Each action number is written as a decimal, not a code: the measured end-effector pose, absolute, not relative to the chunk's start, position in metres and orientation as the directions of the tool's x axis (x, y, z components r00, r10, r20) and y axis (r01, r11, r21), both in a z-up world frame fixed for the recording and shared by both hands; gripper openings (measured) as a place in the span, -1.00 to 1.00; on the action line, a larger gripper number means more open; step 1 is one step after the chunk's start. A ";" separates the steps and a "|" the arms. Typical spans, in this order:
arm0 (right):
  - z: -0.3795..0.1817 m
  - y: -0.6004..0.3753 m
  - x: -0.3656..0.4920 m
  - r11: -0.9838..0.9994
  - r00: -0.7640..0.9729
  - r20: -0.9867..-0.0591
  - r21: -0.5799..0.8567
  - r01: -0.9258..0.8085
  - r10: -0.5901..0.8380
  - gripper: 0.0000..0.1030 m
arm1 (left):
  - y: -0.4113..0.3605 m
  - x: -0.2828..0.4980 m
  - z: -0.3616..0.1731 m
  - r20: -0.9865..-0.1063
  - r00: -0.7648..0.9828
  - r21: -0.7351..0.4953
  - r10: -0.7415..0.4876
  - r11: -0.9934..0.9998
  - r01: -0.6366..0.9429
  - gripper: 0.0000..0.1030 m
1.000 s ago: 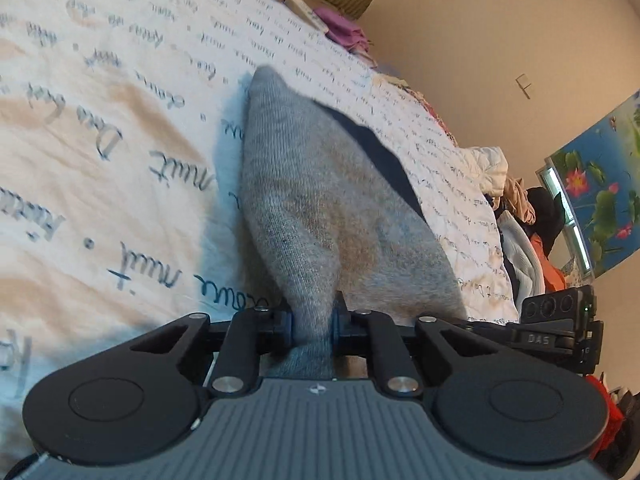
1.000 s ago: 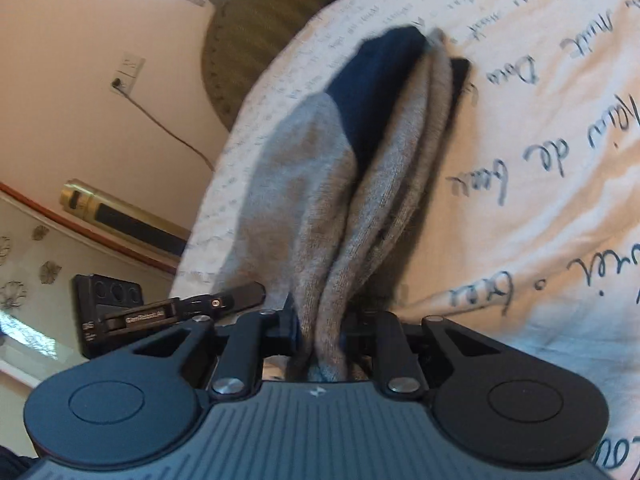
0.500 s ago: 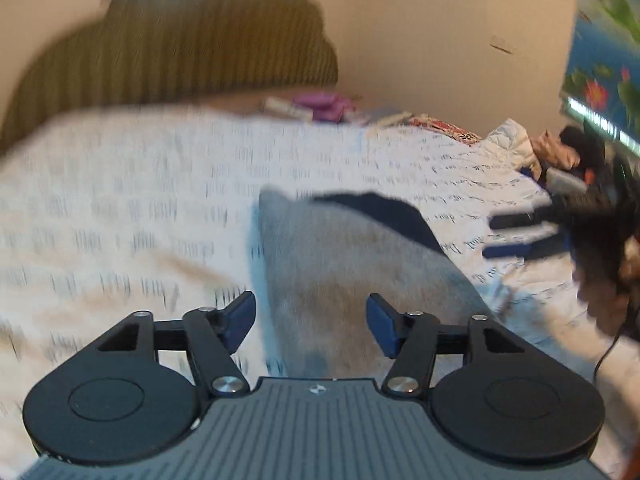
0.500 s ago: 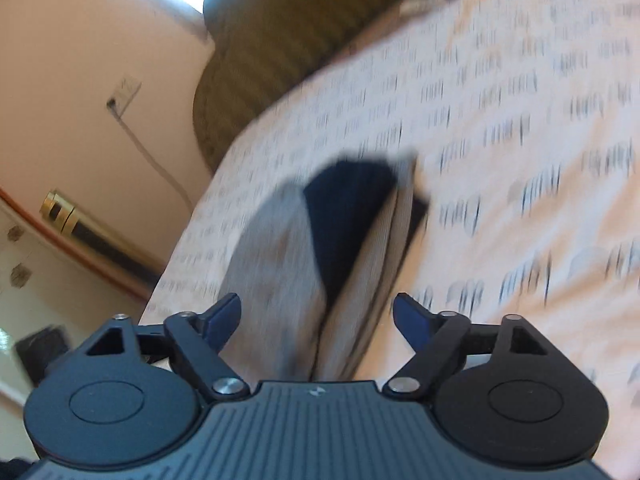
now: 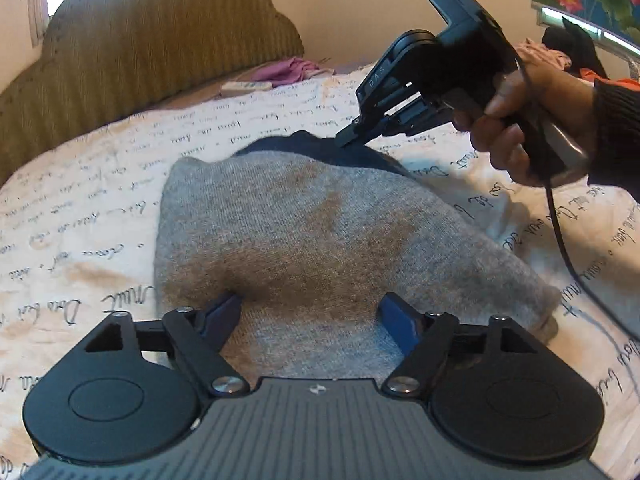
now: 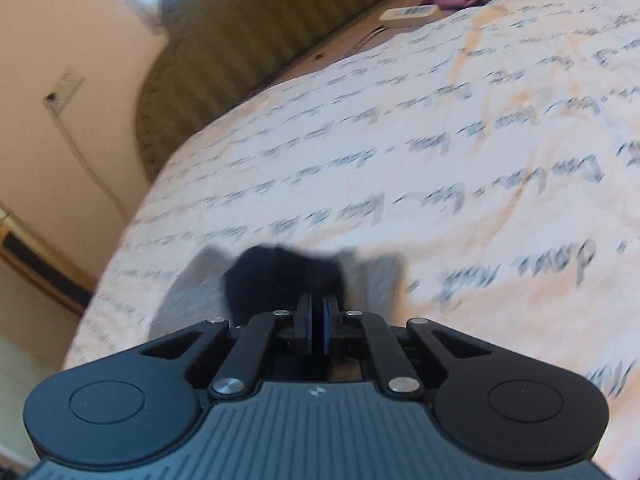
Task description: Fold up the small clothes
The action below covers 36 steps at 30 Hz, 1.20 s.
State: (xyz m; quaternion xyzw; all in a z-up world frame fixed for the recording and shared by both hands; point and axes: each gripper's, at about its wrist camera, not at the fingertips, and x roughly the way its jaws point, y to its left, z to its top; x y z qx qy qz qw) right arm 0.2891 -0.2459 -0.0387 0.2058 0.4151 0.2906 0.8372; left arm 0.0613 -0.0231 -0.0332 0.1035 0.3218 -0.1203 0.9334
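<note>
A grey sock with a dark navy end [image 5: 304,232] lies folded on the white bedspread with blue script [image 5: 80,216]. My left gripper [image 5: 314,310] is open, its blue-padded fingers spread over the sock's near grey end. My right gripper [image 5: 352,136] appears in the left wrist view, held by a hand, its tips pressed down on the navy end. In the right wrist view my right gripper [image 6: 317,312] has its jaws together with nothing visibly between them, just above the blurred navy end [image 6: 280,276].
A brown ribbed headboard [image 5: 140,52] stands at the bed's far edge. Purple cloth [image 5: 284,70] and a white remote-like box [image 5: 246,87] lie beside it. A cable [image 5: 568,248] trails from the right gripper. Clothes are piled at far right [image 5: 544,52].
Both grippers let go of the sock, which now lies on the bed. The left stayed open over the grey end. The right opened, then shut, and moved to the navy end.
</note>
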 end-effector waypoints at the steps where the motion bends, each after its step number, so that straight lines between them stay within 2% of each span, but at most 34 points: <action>1: -0.044 -0.250 0.298 0.751 0.476 -0.593 0.598 -0.279 0.649 -0.92 | -0.025 0.063 -0.035 -0.627 0.763 0.119 -0.158 0.948 0.294 0.60; 4: -0.045 -0.256 0.293 0.760 0.476 -0.607 0.600 -0.250 0.636 -0.91 | -0.018 0.058 -0.032 -0.620 0.766 0.097 -0.172 0.952 0.292 0.58; 6: -0.030 -0.258 0.270 0.756 0.536 -0.552 0.578 -0.306 0.639 -0.88 | -0.011 0.050 -0.020 -0.611 0.764 0.055 -0.205 0.953 0.299 0.52; 9: 0.006 -0.246 0.226 0.799 0.645 -0.481 0.448 -0.401 0.594 -0.86 | -0.009 0.042 0.000 -0.563 0.791 0.045 -0.241 0.946 0.320 0.60; 11: 0.016 -0.234 0.212 0.767 0.626 -0.450 0.450 -0.457 0.637 -0.72 | -0.018 0.050 0.006 -0.532 0.815 0.097 -0.230 0.939 0.329 0.69; 12: 0.016 -0.225 0.211 0.741 0.587 -0.456 0.476 -0.475 0.669 -0.63 | -0.022 0.056 0.006 -0.527 0.822 0.126 -0.215 0.937 0.325 0.71; 15: 0.000 -0.194 0.216 0.731 0.501 -0.532 0.477 -0.488 0.682 -0.62 | -0.033 0.084 -0.010 -0.579 0.806 0.182 -0.126 0.943 0.278 0.68; 17: -0.019 -0.179 0.224 0.804 0.504 -0.634 0.389 -0.449 0.587 -0.63 | -0.034 0.091 -0.023 -0.601 0.787 0.172 -0.139 0.939 0.297 0.73; 18: -0.029 -0.178 0.228 0.818 0.514 -0.642 0.371 -0.440 0.568 -0.64 | -0.037 0.090 -0.027 -0.593 0.793 0.187 -0.139 0.935 0.303 0.76; 20: -0.042 -0.193 0.238 0.781 0.511 -0.590 0.474 -0.407 0.625 -0.64 | -0.039 0.090 -0.032 -0.587 0.797 0.201 -0.138 0.930 0.309 0.77; 22: -0.044 -0.200 0.247 0.761 0.490 -0.585 0.535 -0.366 0.647 -0.64 | -0.036 0.092 -0.028 -0.597 0.789 0.178 -0.148 0.934 0.310 0.77; 25: -0.032 -0.199 0.238 0.777 0.496 -0.599 0.517 -0.358 0.628 -0.63 | -0.025 0.078 -0.011 -0.582 0.796 0.141 -0.169 0.943 0.303 0.59; 28: -0.007 -0.209 0.200 0.778 0.541 -0.561 0.485 -0.400 0.627 -0.57 | -0.013 0.054 -0.005 -0.574 0.791 0.113 -0.211 0.937 0.331 0.65; 29: -0.001 -0.212 0.184 0.763 0.553 -0.527 0.483 -0.430 0.645 -0.53 | -0.013 0.051 -0.008 -0.592 0.779 0.117 -0.206 0.934 0.337 0.65; 30: 0.001 -0.214 0.171 0.752 0.554 -0.510 0.484 -0.447 0.658 -0.40 | -0.015 0.051 -0.013 -0.611 0.767 0.127 -0.196 0.932 0.339 0.65; 31: 0.000 -0.211 0.160 0.750 0.545 -0.517 0.476 -0.459 0.661 -0.17 | -0.017 0.053 -0.021 -0.628 0.757 0.141 -0.181 0.930 0.339 0.67; 33: -0.014 -0.202 0.150 0.790 0.533 -0.585 0.404 -0.461 0.611 0.06 | -0.020 0.056 -0.033 -0.637 0.753 0.146 -0.162 0.935 0.324 0.74; 34: -0.026 -0.198 0.151 0.809 0.530 -0.616 0.374 -0.454 0.582 0.05 | -0.019 0.057 -0.035 -0.632 0.757 0.134 -0.167 0.938 0.319 0.75; 36: -0.038 -0.204 0.154 0.803 0.546 -0.591 0.395 -0.446 0.594 0.05 | -0.021 0.060 -0.034 -0.635 0.756 0.128 -0.159 0.943 0.306 0.77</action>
